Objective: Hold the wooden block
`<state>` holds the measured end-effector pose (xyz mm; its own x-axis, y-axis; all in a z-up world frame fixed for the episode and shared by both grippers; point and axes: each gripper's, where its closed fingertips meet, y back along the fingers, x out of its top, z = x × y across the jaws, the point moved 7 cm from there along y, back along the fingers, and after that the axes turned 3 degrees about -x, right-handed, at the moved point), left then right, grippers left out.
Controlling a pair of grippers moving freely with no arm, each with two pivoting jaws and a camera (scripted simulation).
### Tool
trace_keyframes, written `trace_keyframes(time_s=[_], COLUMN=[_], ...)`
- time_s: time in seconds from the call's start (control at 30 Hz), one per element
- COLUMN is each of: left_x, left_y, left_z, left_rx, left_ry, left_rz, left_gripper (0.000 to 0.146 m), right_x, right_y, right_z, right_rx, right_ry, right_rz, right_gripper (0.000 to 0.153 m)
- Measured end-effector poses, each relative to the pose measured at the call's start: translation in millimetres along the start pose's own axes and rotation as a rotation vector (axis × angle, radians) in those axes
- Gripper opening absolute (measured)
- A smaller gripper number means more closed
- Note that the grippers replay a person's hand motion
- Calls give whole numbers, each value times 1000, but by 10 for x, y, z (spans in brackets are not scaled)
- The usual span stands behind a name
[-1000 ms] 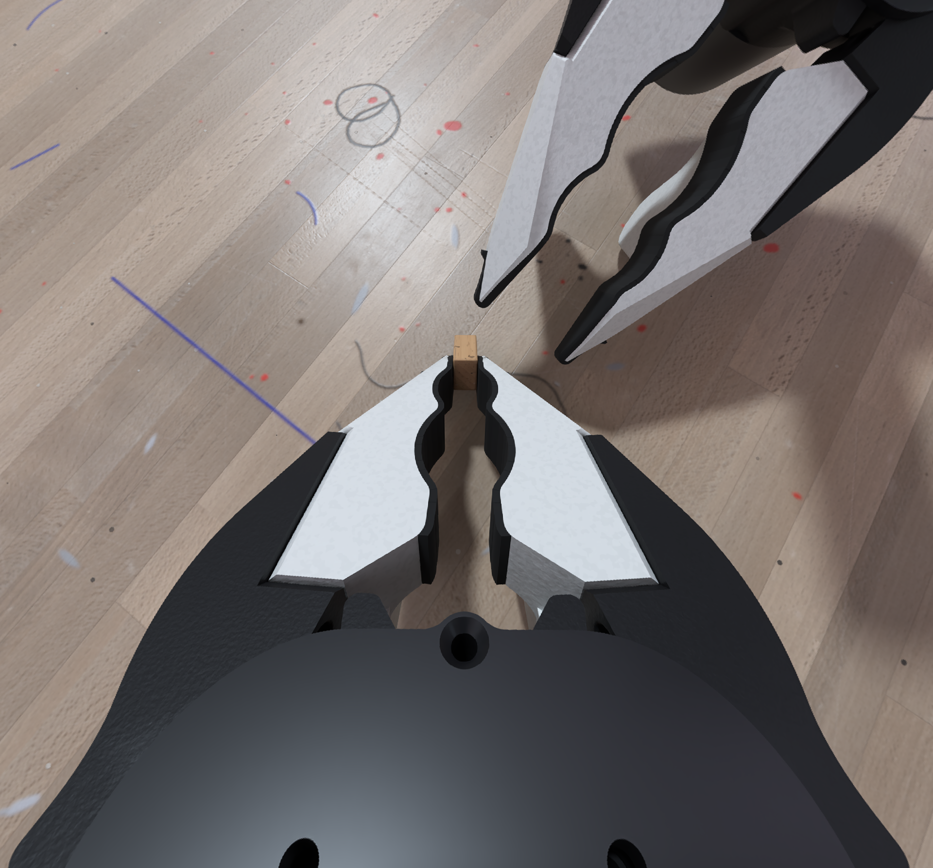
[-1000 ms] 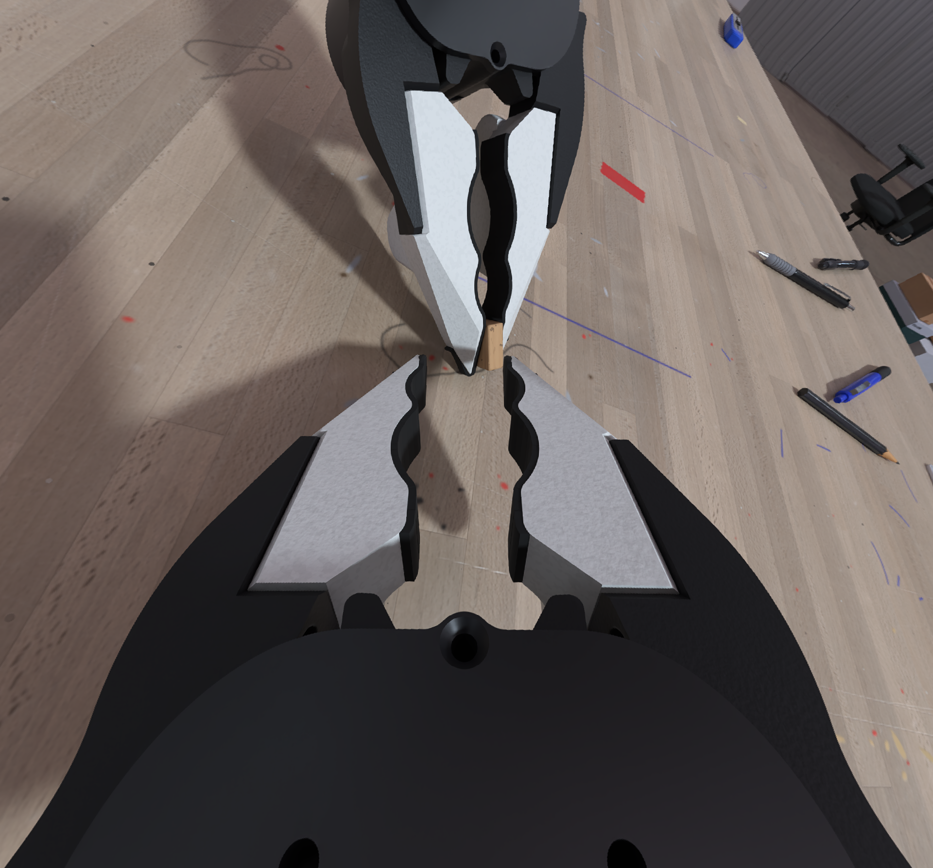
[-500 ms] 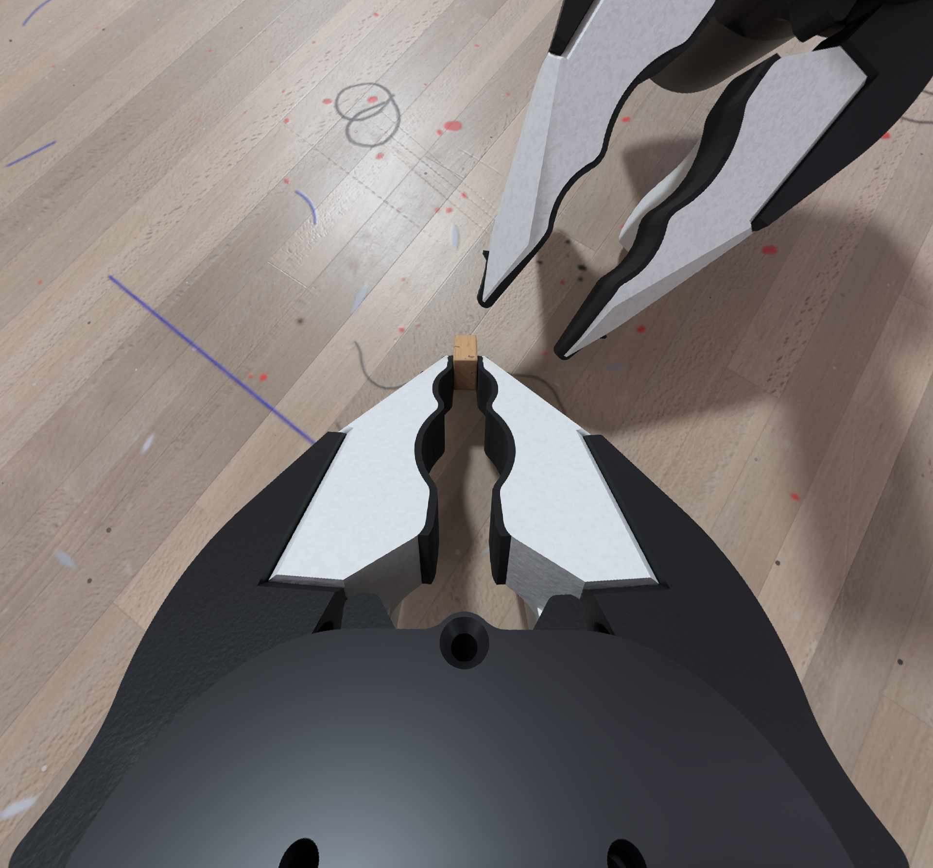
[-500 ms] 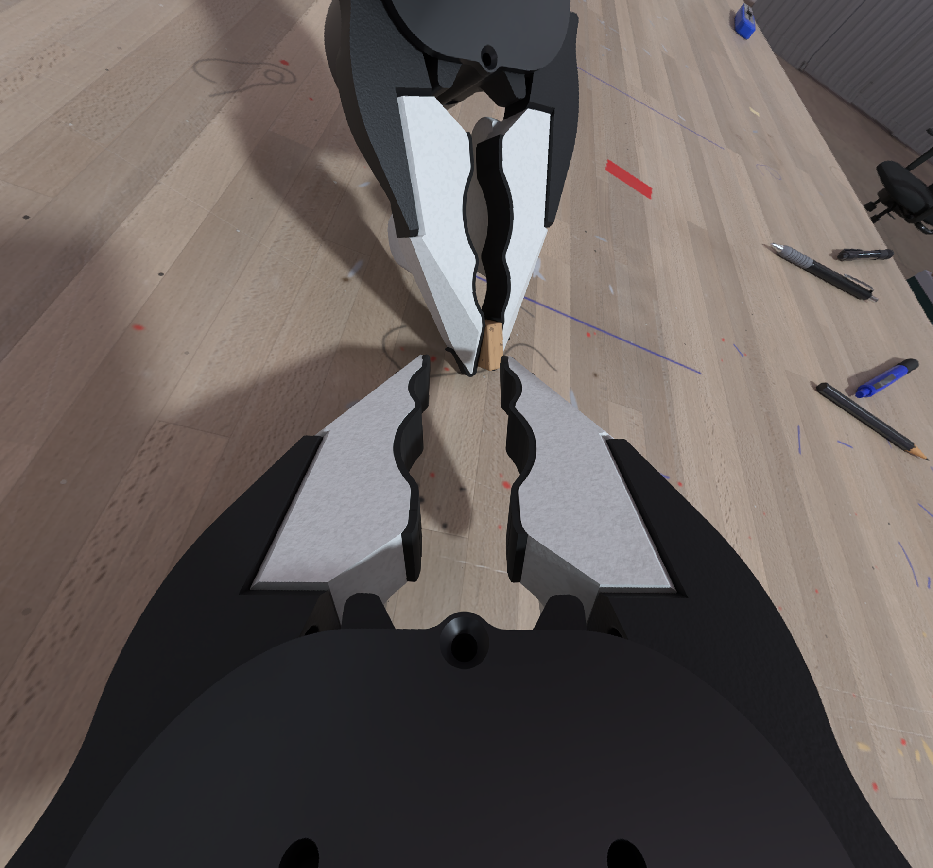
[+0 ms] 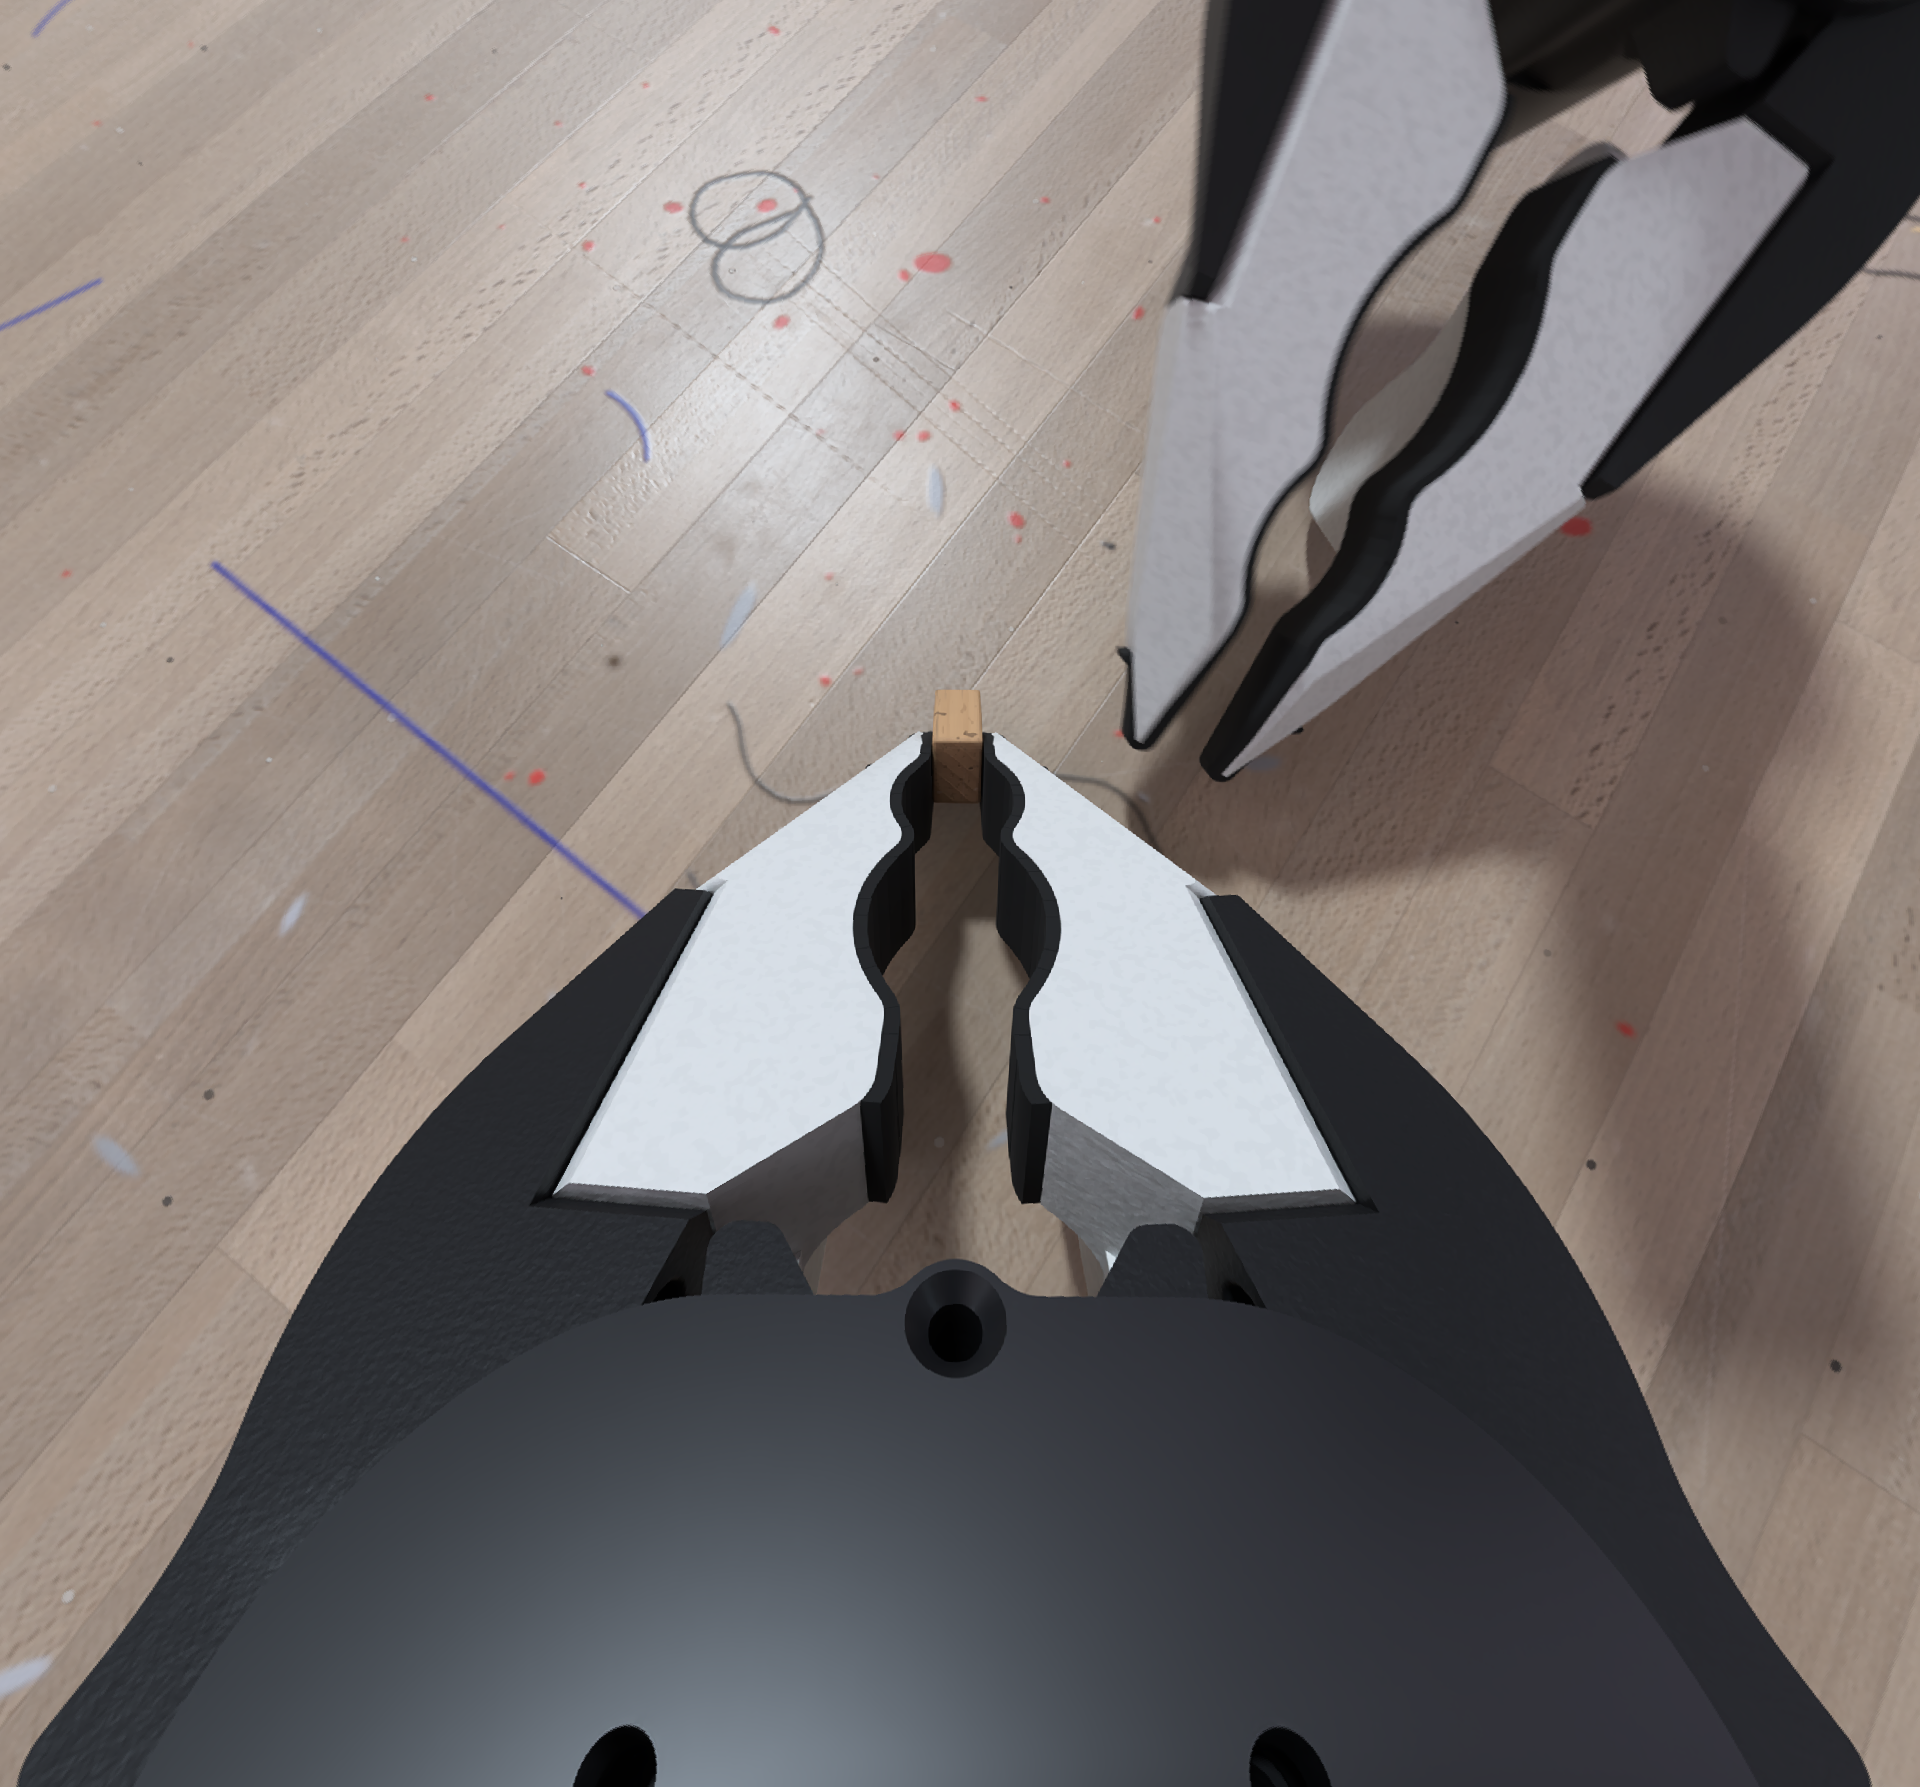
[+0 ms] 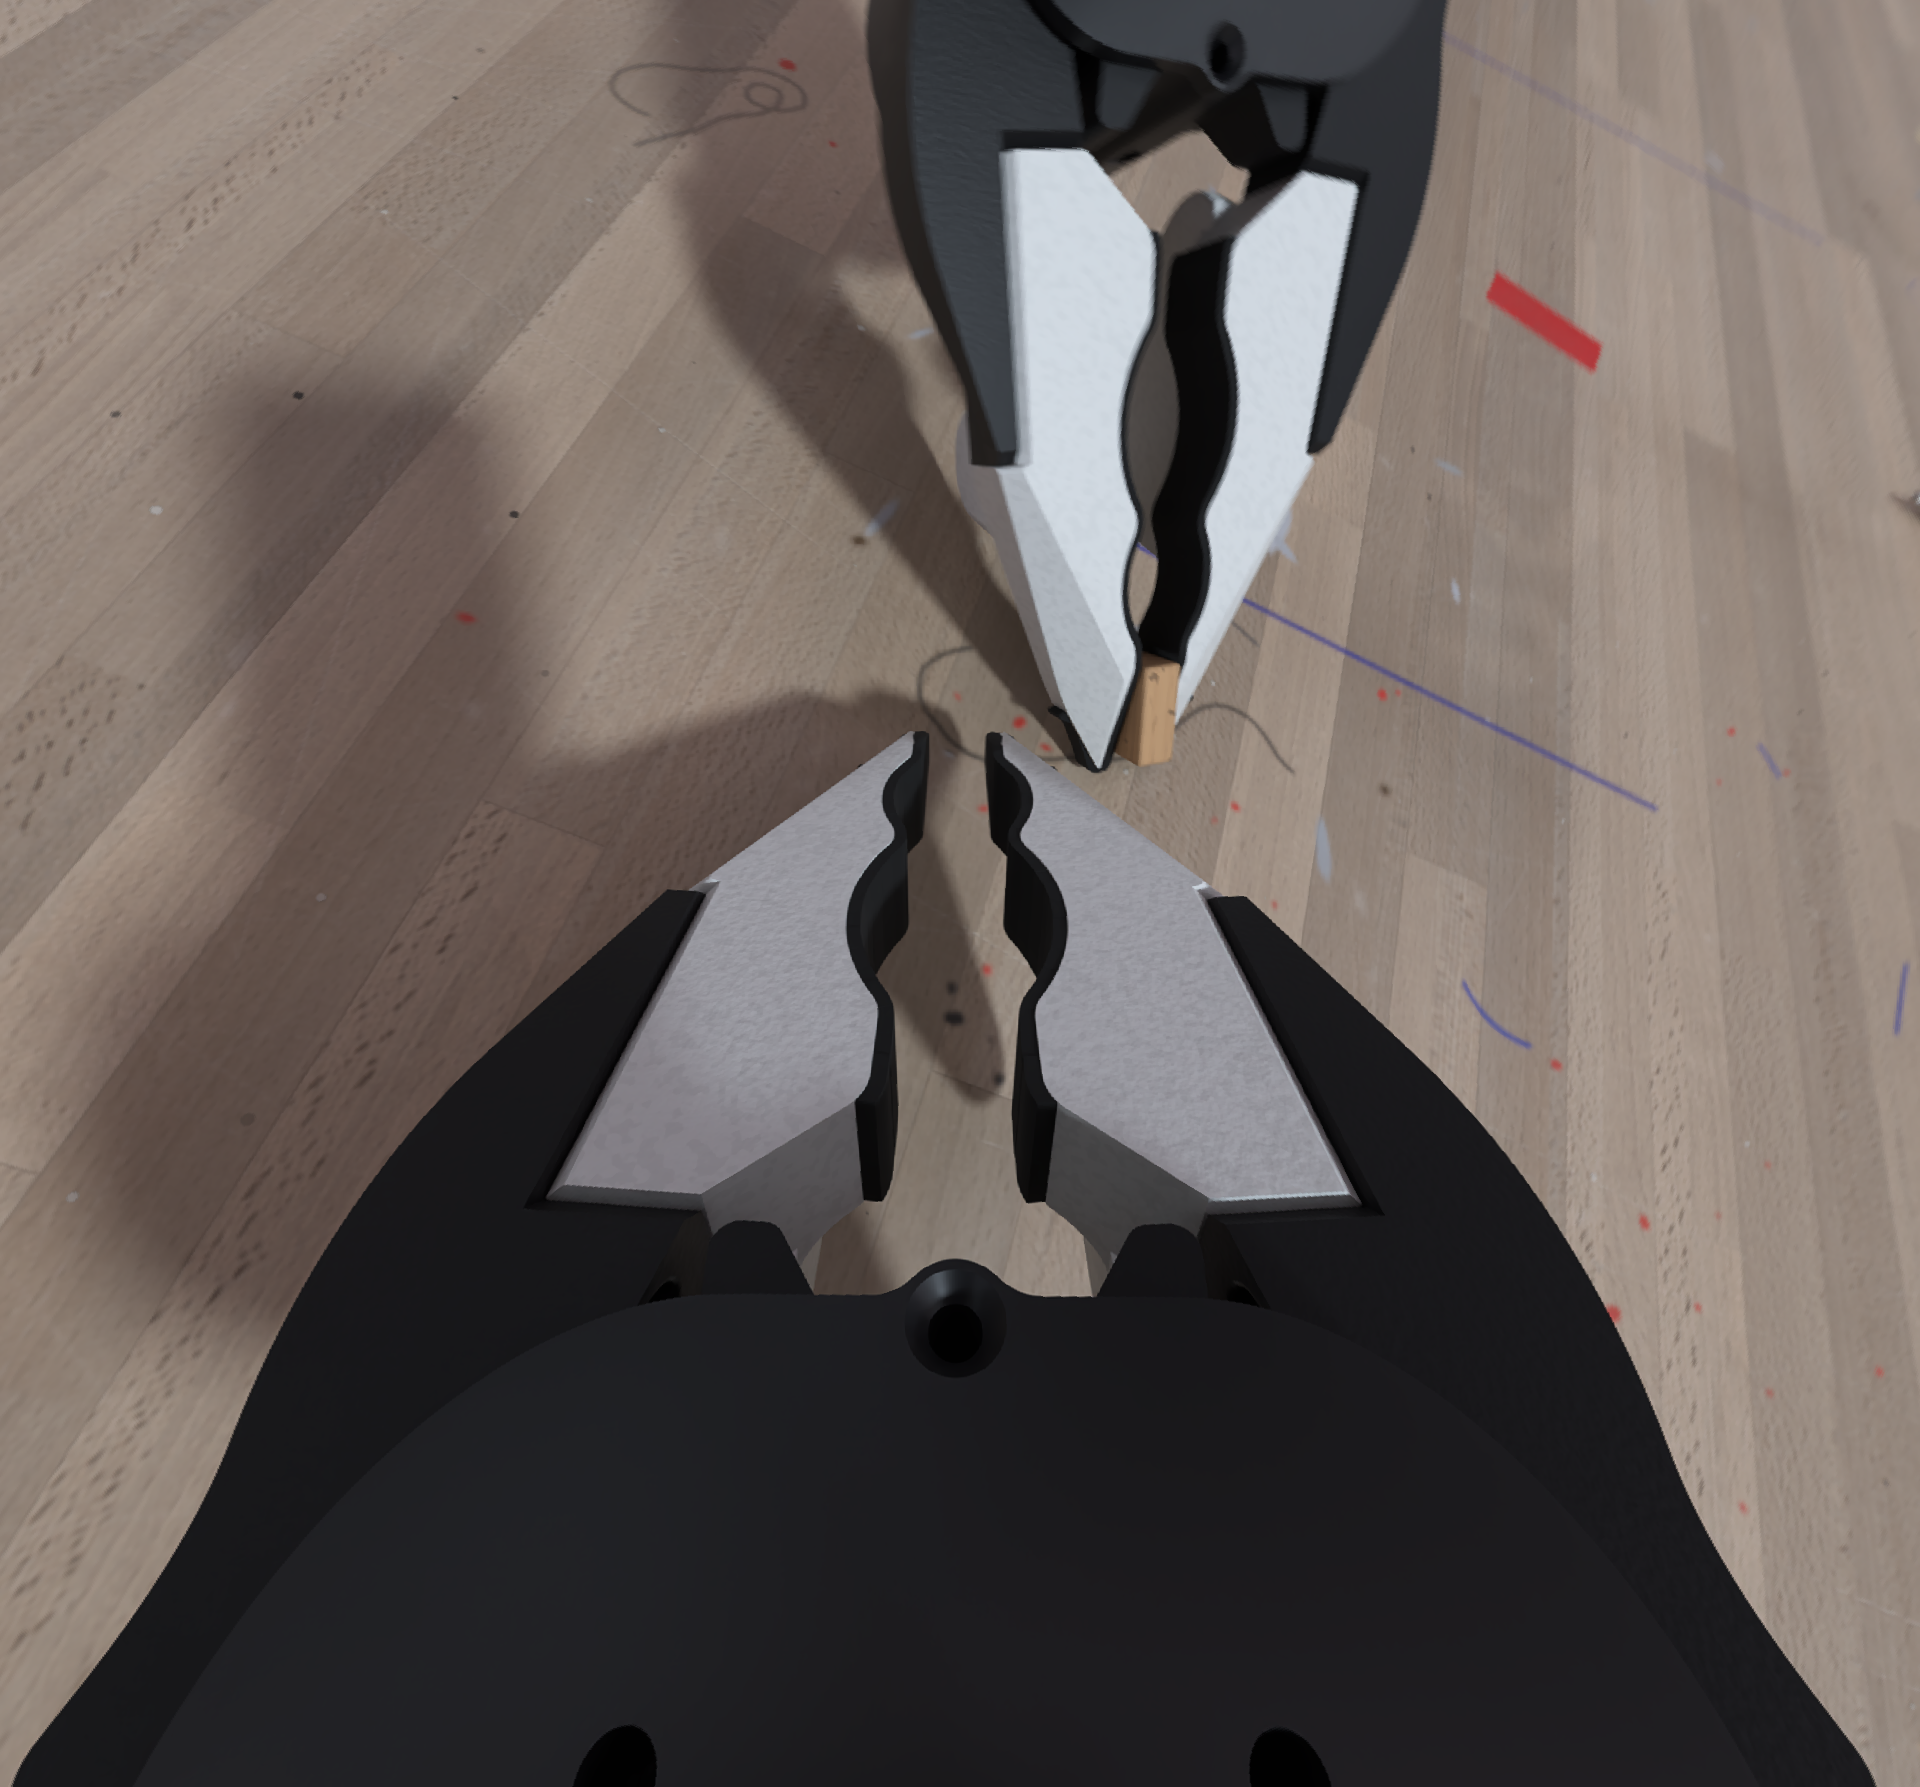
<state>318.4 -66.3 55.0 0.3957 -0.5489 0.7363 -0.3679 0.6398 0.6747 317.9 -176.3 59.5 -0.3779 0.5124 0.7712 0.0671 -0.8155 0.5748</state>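
A small wooden block is pinched upright between the fingertips of my left gripper, just above the wooden table top. In the right wrist view the same block sticks out of the left gripper's tips. My right gripper is closed to a narrow slit and holds nothing. Its tips are just left of and slightly nearer than the block. In the left wrist view it points down to the right of the block, apart from it.
The table carries pen marks and paint specks: a long blue line, a pencil scribble and a red tape strip. Shadows of both grippers lie on the wood.
My right gripper's fingers have closed from a wide gap to a narrow slit and it has shifted sideways off the block. My left gripper still holds the block in the same place.
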Motion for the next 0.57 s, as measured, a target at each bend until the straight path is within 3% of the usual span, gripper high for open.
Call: trace_keyframes(time_s=[0.07,0.2,0.37,0.5,0.57], left_x=[0,1,2,3,4], left_y=[0,1,3,3,4], left_z=[-7,2,2,10,6], left_rx=[-8,3,1,12,7], left_ry=[8,-3,-1,-13,-6], left_rz=[1,1,2,3,4], left_gripper=[7,7,7,7,7], right_x=[1,14,34,45,41], right_y=[9,146,153,321,375], right_z=[-25,118,82,126,158], right_rx=[-26,-120,-232,-404,-468], right_ry=[12,-128,-27,8,-3], right_rz=[31,169,165,377,411], right_gripper=[8,31,33,33,34])
